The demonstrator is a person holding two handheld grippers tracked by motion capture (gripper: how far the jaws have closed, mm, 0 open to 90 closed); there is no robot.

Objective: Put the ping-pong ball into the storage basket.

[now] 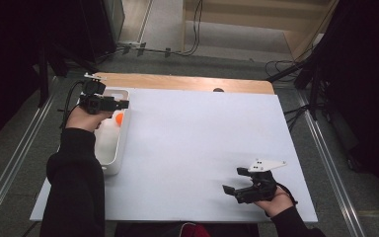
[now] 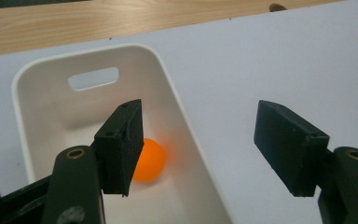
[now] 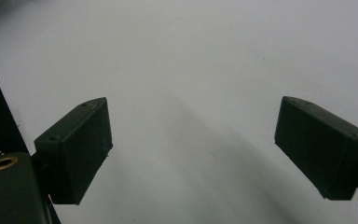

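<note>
1. Dark floor and black drapes ring a white-topped counter (image 1: pixel 192 148) whose bare wooden strip shows at the far edge.
2. Nearest the person, the right gripper (image 1: pixel 237 181) rests low over bare white counter at the near right corner, jaws spread wide with nothing between them.
3. Farther off, at the left edge, the left gripper (image 1: pixel 124 104) hovers above a white bin (image 2: pixel 175 93), jaws parted and empty; one jaw hangs over the bin, the other over the counter outside its wall.
4. An orange ball (image 2: pixel 150 158) lies on the bin's floor, below the jaw over the bin and touching neither jaw; it seems to sit near the side wall, though that jaw hides part of it.
5. Judging by looks, the ball is light, hard and smooth, so it will likely roll or squirt away from an off-centre pinch.
6. Best hold: pads on opposite sides across its widest middle, closing gently.
</note>
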